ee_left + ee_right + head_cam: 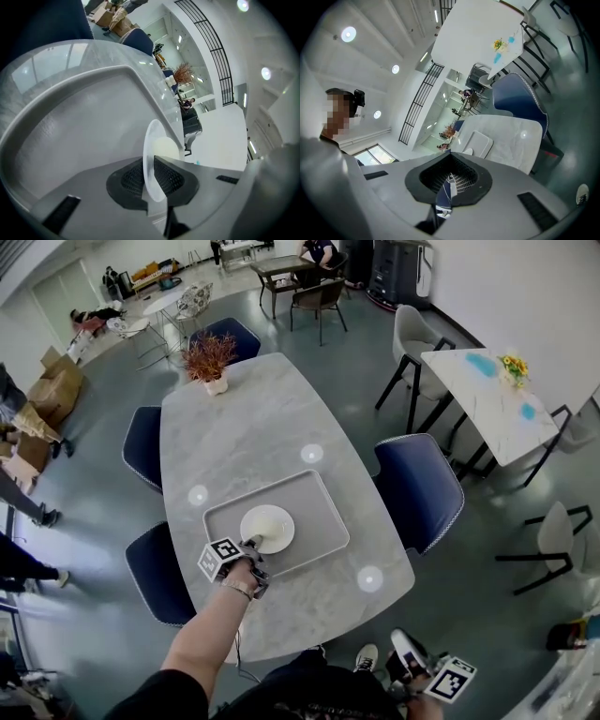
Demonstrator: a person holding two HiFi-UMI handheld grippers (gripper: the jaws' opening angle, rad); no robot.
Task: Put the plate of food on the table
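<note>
A white plate with a pale round portion of food rests inside a grey tray on the near half of the grey marble table. My left gripper is at the plate's near-left rim, and in the left gripper view its jaws are shut on that thin rim. My right gripper hangs low at the bottom right, off the table beside my legs. Its pads sit together with nothing between them. The tray shows far off in the right gripper view.
A potted dried plant stands at the table's far end. Blue chairs flank the table on both sides. A second white table with grey chairs is at the right. Cardboard boxes and people stand at the left.
</note>
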